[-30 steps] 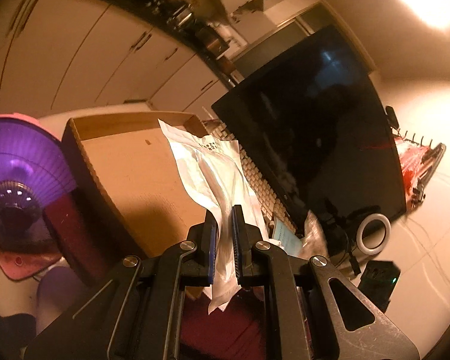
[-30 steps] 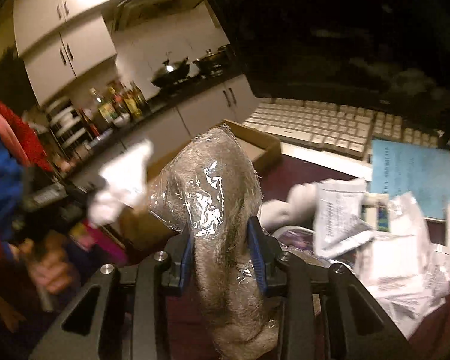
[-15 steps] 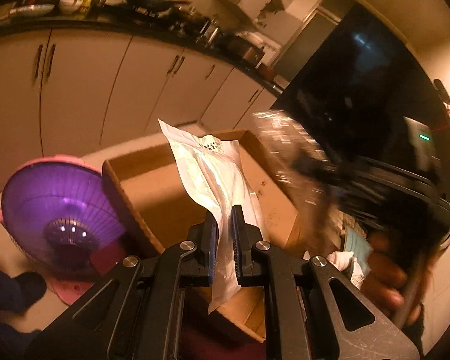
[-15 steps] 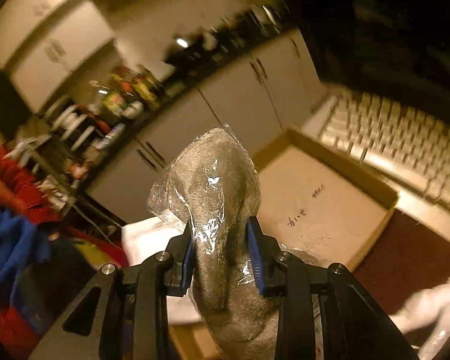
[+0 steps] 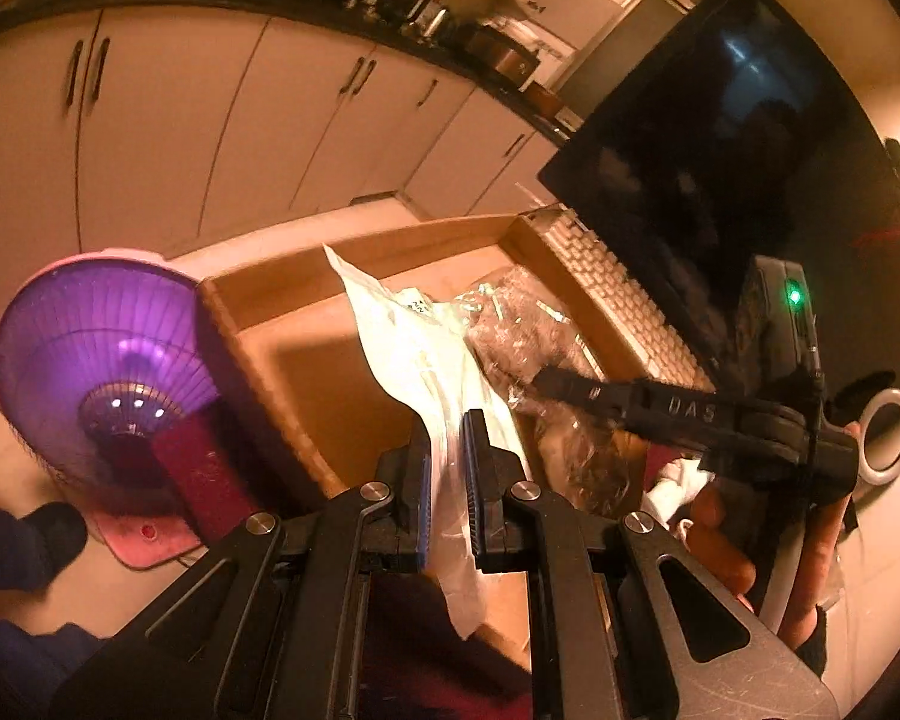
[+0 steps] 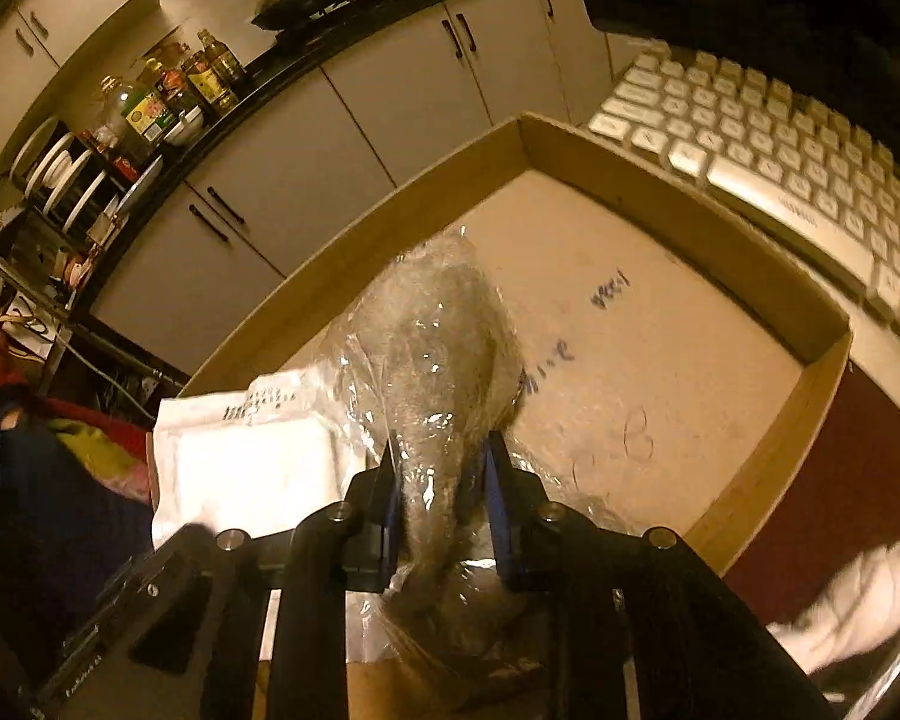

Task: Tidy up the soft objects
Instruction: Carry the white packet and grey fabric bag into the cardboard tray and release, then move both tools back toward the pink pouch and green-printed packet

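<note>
Glossy crinkled plastic wraps the grey fuzzy bundle point(image 6: 450, 348); the cardboard box point(image 6: 660, 324) looks matt.

Both wrist views close over one cardboard box point(image 5: 306, 372) point(image 6: 678, 360) (opposite sides)

Dim, warm orange light; dark corners, bent round edges, shiny glare on the plastic bag point(image 6: 444, 360), slightly blurry

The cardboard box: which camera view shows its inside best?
The right wrist view: the box fills the frame, its floor and handwriting plain. The left wrist view shows the box smaller, with a white pouch hiding much of it.
</note>
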Tool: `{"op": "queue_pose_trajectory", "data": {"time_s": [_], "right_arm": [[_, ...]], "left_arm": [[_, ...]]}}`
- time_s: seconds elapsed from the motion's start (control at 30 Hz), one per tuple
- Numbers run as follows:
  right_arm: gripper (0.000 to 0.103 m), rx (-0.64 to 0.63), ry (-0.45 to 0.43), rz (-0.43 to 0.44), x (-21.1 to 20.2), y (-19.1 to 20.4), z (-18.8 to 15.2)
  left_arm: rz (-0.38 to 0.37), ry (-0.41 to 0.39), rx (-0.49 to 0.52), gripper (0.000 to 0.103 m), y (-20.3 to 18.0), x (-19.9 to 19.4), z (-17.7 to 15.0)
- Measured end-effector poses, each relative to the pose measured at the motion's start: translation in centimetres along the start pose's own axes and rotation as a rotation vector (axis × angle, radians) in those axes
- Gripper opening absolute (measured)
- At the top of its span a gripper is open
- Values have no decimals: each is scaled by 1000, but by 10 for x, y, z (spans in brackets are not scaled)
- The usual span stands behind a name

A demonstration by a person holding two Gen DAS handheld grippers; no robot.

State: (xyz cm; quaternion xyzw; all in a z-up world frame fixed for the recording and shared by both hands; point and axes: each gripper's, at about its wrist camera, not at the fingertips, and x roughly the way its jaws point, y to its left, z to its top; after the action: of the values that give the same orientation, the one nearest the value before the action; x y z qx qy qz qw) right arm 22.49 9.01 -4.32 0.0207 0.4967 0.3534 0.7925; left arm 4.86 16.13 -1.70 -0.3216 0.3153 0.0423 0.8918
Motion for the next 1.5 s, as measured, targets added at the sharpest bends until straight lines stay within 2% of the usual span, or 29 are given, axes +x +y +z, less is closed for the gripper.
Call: {"op": "queue_pose_trajectory", "data": {"time_s": [0.27, 0.37, 0.4, 0.43, 0.5, 0.53, 0.63, 0.7, 0.73, 0.8, 0.9, 0.97, 1.03, 1.17, 1.37, 1.5], "right_arm": [[26, 24, -33, 73, 0, -3, 11], [31, 31, -37, 96, 4, 3, 12], [35, 32, -51, 106, 2, 3, 11], [41, 32, -68, 114, -2, 2, 10], [51, 32, -112, 127, -12, -2, 8], [57, 35, -136, 133, -16, -4, 8], [63, 54, -162, 121, -28, -9, 4], [63, 66, -147, 121, -34, -10, -1], [63, 74, -134, 94, -39, -10, -8], [63, 83, -164, 73, -53, -10, -22], [63, 105, -234, 111, -78, -18, -55], [63, 112, -292, 141, -93, -27, -73], [63, 139, -310, 147, -99, -35, -85], [63, 203, -307, 186, -111, -60, -113], [63, 277, -384, 133, -141, -99, -154], [63, 319, -408, 135, -148, -117, -183]], "left_arm": [[13, 57, -9, 9, -1, 12, 15], [60, 35, 33, 13, -3, 6, 18], [84, 24, 44, 21, -4, 4, 16], [102, 11, 49, 36, -4, 3, 17], [91, -28, 55, 51, -3, -1, 15], [99, -46, 64, 55, -6, -4, 14], [153, -74, 109, 60, -15, -8, 6], [209, -70, 195, 64, -24, -4, -2], [246, -71, 265, 64, -30, -2, -8], [280, -79, 310, 64, -36, -4, -14], [260, -133, 306, 64, -42, -26, -19], [274, -167, 319, 65, -42, -31, -22], [335, -127, 305, 65, -39, -25, -23], [168, -115, 201, 65, -40, -46, -25], [62, -38, 256, 65, -76, -46, -48], [18, 16, 346, 65, -111, -34, -61]]}}
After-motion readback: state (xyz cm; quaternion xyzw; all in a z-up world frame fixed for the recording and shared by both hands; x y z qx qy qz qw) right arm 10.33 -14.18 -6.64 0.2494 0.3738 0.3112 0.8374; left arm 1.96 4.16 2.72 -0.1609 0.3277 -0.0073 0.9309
